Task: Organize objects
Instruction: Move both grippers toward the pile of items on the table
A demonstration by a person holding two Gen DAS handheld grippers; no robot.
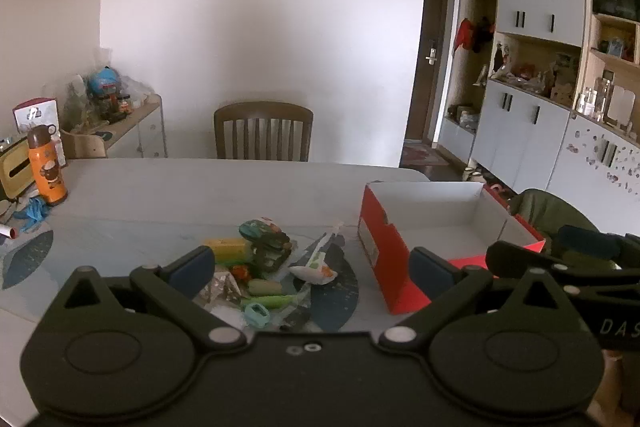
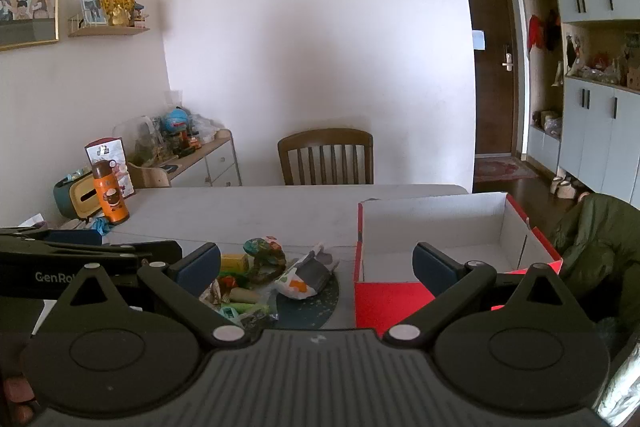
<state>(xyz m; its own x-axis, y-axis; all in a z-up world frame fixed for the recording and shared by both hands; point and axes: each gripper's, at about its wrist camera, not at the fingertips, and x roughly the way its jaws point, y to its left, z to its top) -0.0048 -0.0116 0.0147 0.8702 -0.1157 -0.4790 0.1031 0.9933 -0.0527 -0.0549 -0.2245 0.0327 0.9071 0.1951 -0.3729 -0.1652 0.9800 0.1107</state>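
Progress: effectively zero. The red shoebox [image 2: 440, 227] shows a bare white interior in both wrist views, nothing in it as far as I can see; its near corner is hidden behind the right gripper's finger.

All the clutter sits in one pile [image 1: 264, 267] on the table [image 1: 200, 187], just left of the shoebox and not touching it. Readable items, all placed relative to the box:
- yellow block [image 1: 229, 247], far-left edge of the pile
- dark patterned pouch [image 1: 268, 245], right of the block, between it and the box
- white patterned packet [image 1: 316, 269], the item nearest the box
- green stick-like piece [image 1: 266, 301] and a small light-blue clip [image 1: 256, 315], near side of the pile
- the rest is crinkled wrappers, too jumbled to name

Left gripper [image 1: 312, 267]: jaws spread wide, nothing between them, held above the pile's near side.
Right gripper [image 2: 316, 267]: jaws also spread, empty, straddling the gap between pile and box's near-left corner.

Orange flask [image 1: 47, 171], well left of the box at the table edge, looks unrelated.

Judgement: every pile item remains to be moved; no grasp is in hand yet. The packet is the shortest carry.
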